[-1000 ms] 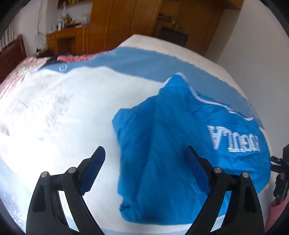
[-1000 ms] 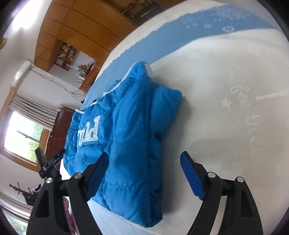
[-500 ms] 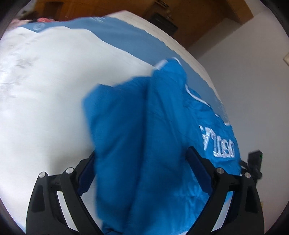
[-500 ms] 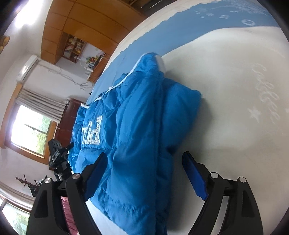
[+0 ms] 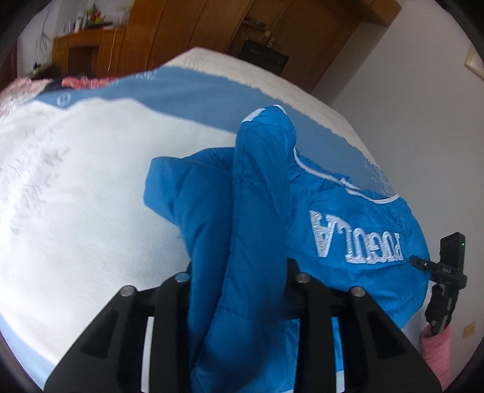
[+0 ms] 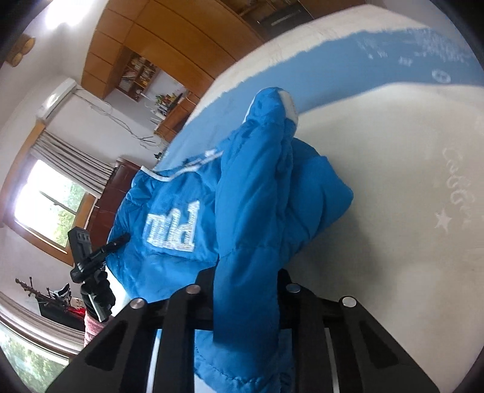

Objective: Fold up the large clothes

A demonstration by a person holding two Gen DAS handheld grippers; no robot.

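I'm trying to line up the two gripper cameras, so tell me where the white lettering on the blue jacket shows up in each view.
Left wrist view: the white lettering sits right of centre on the blue jacket, upside down, right of the raised fold.
Right wrist view: only part of the lettering shows, left of centre, left of the raised fold.
Shared landmark: the blue band on the bedcover runs behind the jacket in both.

A white bedspread (image 5: 90, 211) with a blue band (image 5: 196, 90) fills the left view. Wooden wardrobes (image 5: 187, 27) line the top. In the right view, a bright window (image 6: 48, 208) at left, curtains (image 6: 69, 157) above, perhaps an air conditioner (image 6: 56, 98) upper left.
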